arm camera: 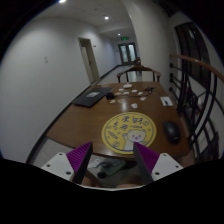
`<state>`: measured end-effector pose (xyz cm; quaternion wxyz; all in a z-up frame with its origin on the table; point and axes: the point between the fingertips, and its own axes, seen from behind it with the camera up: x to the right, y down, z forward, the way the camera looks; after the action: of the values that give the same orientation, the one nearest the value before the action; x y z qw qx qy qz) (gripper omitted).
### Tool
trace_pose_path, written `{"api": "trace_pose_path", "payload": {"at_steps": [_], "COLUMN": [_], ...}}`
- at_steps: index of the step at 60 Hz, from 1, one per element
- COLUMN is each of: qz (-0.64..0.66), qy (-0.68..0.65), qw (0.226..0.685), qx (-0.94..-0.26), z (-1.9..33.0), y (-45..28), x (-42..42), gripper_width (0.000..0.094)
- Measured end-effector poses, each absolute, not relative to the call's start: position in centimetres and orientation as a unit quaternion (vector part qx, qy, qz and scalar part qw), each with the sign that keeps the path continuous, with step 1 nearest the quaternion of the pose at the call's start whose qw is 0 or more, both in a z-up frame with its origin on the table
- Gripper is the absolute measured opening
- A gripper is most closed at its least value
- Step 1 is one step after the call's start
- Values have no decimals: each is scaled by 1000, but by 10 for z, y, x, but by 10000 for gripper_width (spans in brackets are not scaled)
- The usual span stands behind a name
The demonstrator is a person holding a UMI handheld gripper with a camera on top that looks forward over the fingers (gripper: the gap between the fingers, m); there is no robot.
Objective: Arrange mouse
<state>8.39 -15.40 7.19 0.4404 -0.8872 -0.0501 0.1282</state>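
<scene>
1. Gripper view shows the tool (112, 158) up high and well back from the table (85, 120). Its two purple fingers (76, 158) are spread wide apart. Nothing is held between them.

2. The mouse (173, 130) is a small dark shape on the table. It sits just beside the round yellow mat (128, 131), on the side near the table's edge. It is off to one side of the fingers and beyond them, not in line with the tool.

3. I think the mouse belongs on the yellow mat or neatly next to it, since the mat looks like the spot made for it. I think the tool is held high and open so it can come down over the mouse.

4. The mouse is close to the table's edge. A push the wrong way could knock it off. Beyond that edge stands a dark railing (195, 90), so there is not much room to swing in from there.

5. The yellow mat is bare, so there is good room to slide the mouse that way.

6. Farther back on the table lie a dark flat thing (92, 98) and some small white things (140, 95). They are well apart from the mouse. A chair (137, 72) stands at the far end, with a door (91, 58) in the wall behind.

7. Something dark sits low between the fingers, but I cannot tell what it is.
</scene>
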Motion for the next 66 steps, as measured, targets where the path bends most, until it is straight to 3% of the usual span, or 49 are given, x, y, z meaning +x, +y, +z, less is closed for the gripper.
{"api": "trace_pose_path", "payload": {"at_steps": [25,43,53,54,57,66], "qz": [-19,-30,-37,-37,-32,-21], "qy": [20,51,51,48,46,66], "qw": [456,449,458,459,464,476], "qx": [-889,-891,-887,-886,-884,-877], "z": [22,-17,-18,-18,-18,-18], "y": [-107,-49,-18,-16,-14,-13], "x": [270,312,315,314,311,312], "gripper_width": [816,801,651,573,498,471]}}
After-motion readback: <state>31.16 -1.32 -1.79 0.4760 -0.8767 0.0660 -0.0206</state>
